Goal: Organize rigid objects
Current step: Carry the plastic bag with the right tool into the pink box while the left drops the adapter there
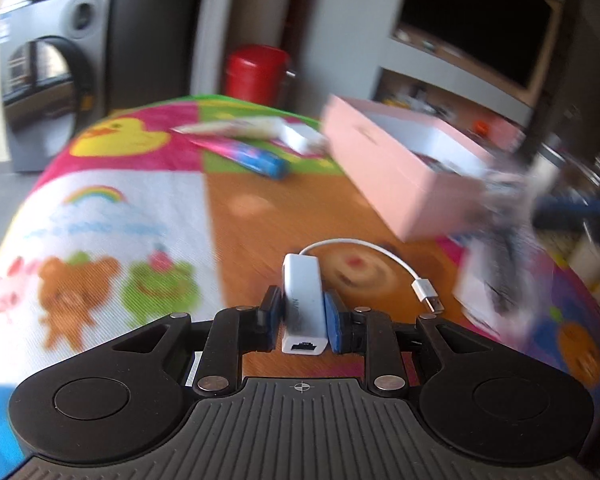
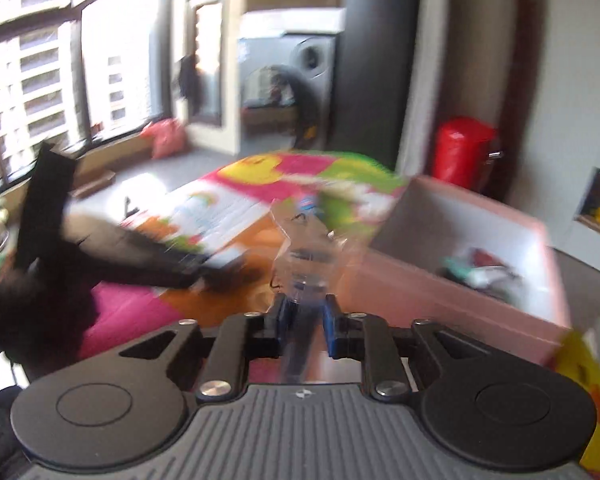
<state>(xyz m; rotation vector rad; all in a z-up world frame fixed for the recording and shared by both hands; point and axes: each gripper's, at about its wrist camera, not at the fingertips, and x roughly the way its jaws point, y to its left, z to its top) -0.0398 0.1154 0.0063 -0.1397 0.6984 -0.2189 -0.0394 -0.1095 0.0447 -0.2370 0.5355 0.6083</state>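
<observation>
My left gripper [image 1: 302,312] is shut on a white network adapter [image 1: 303,300] with a short white cable and a silver USB plug [image 1: 428,297], held just above the colourful cartoon cloth [image 1: 100,216]. My right gripper [image 2: 305,312] is shut on a clear plastic packet [image 2: 306,256], blurred by motion, held left of the open pink box [image 2: 440,280]. The pink box [image 1: 400,172] also shows in the left wrist view, ahead and to the right. The right gripper appears there as a grey blur [image 1: 508,216] at the box's near corner.
A blue and pink packet [image 1: 256,158], a flat pale packet [image 1: 236,126] and a small white box [image 1: 300,136] lie at the cloth's far end. A red can [image 1: 256,72] and a washing machine [image 1: 48,72] stand beyond. The pink box holds several items [image 2: 480,268].
</observation>
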